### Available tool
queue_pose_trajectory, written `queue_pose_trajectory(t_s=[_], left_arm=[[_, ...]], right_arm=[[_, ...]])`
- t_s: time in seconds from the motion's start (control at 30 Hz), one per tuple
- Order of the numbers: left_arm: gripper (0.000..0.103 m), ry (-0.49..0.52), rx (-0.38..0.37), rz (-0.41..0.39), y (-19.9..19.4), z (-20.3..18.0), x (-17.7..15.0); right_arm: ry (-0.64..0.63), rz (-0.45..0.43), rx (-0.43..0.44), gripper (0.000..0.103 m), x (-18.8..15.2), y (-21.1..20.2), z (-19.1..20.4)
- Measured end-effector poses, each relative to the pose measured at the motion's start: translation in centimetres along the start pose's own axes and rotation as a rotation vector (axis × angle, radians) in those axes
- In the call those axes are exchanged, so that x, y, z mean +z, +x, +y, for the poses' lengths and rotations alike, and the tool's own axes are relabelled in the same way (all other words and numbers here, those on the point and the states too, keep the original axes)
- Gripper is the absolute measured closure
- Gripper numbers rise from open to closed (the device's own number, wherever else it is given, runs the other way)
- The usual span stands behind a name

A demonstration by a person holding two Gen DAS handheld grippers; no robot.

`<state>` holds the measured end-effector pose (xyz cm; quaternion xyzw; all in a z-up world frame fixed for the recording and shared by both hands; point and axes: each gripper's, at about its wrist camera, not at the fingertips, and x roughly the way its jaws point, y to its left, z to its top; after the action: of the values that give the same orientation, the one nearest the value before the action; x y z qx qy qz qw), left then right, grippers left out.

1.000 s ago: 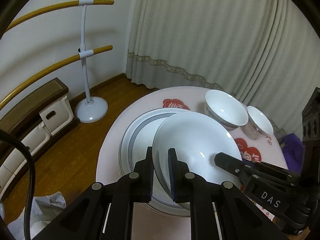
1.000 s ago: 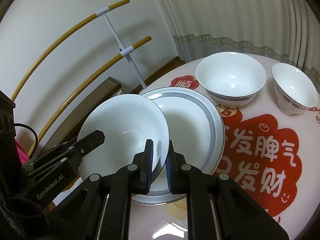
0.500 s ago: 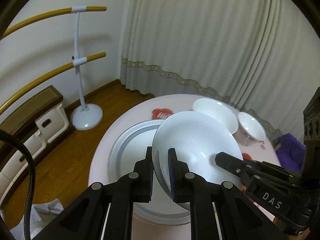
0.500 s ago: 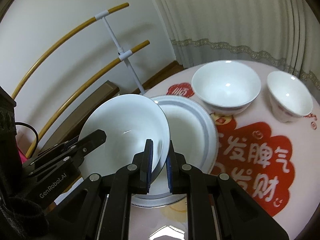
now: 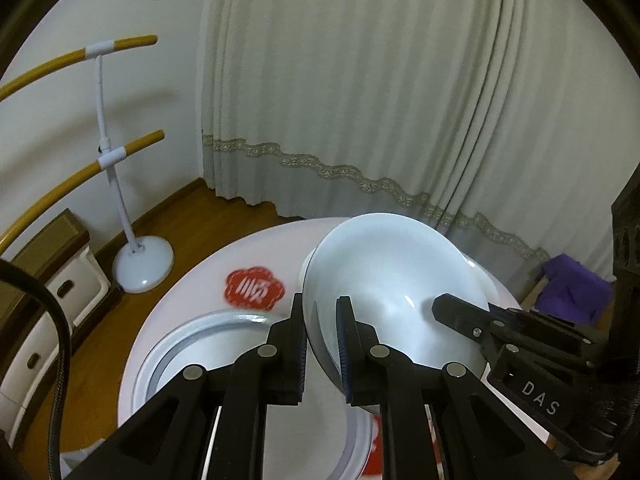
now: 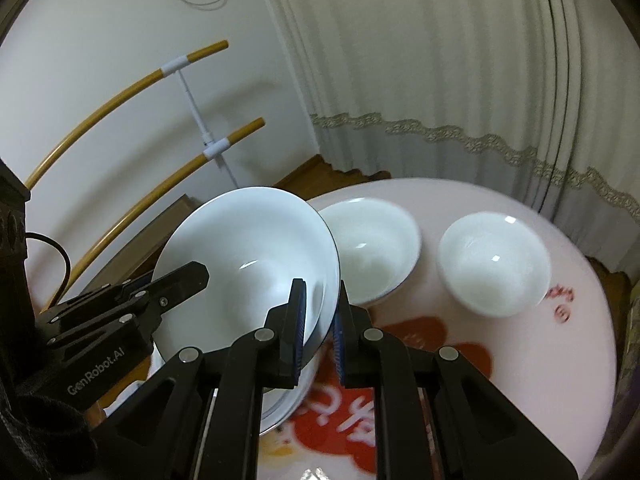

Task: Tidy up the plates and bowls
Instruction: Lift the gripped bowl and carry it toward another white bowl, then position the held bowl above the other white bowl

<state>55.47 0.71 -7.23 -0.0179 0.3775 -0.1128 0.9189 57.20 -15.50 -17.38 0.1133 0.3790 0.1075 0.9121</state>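
Note:
A white deep bowl [image 5: 392,280] hangs tilted above the round pink table [image 5: 200,272], held by both grippers. My left gripper [image 5: 320,320] is shut on its near-left rim. My right gripper [image 6: 320,308] is shut on the opposite rim of the same bowl [image 6: 248,248]. Each view shows the other gripper's fingers [image 5: 460,312] [image 6: 188,280] lying across the bowl's edge. Below and to the left lies a grey-rimmed plate [image 5: 192,332], partly seen in the right wrist view [image 6: 280,408]. A medium white bowl [image 6: 376,248] and a small white bowl [image 6: 492,264] stand on the table just beyond.
The table cover carries red printed motifs [image 5: 254,290]. A white stand with yellow bars [image 5: 108,156] rises from the wooden floor at left, near a low cabinet [image 5: 52,280]. Pale curtains [image 5: 400,100] hang behind, and a purple cloth [image 5: 572,288] lies at right.
Both grippers have raised the white bowl off the grey-rimmed plate and carried it toward the two bowls at the back; the plate has dropped low and to the left in both views.

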Motion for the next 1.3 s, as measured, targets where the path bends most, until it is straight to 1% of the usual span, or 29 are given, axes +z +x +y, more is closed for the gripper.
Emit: queue_pose_trajectory(t_s=[0.1, 0.23, 0.4, 0.53, 0.9, 1.17, 1.3], left_arm=[[0.094, -0.012, -0.019, 0.019, 2.3, -0.5, 1.6], [0.093, 0.003, -0.001, 0.029, 4.9, -1.1, 3.3], [0.094, 0.007, 0.008, 0.054, 8.4, -2.0, 4.5], [0.094, 0.005, 0.011, 0.069, 10.2, -2.6, 4.9], [0.093, 0.001, 0.029, 0.100, 13.0, -3.0, 4.8], [0.093, -0.009, 0.027, 0.109, 14.1, -2.8, 5.1], [0.093, -0.015, 0.023, 0.111, 14.1, -2.4, 4.9]], right_arm=[[0.006, 0.001, -0.013, 0.091, 1.0, 0.9, -1.3], [0.021, 0.018, -0.019, 0.090, 2.0, 2.5, -3.0], [0.036, 0.037, -0.027, 0.089, 2.4, 4.1, -4.4], [0.042, 0.050, -0.032, 0.089, 2.4, 5.3, -5.4], [0.054, 0.081, -0.048, 0.088, 2.0, 6.9, -6.0], [0.044, 0.083, -0.078, 0.088, 2.2, 7.2, -5.4], [0.027, 0.085, -0.107, 0.087, 2.1, 7.2, -4.8]])
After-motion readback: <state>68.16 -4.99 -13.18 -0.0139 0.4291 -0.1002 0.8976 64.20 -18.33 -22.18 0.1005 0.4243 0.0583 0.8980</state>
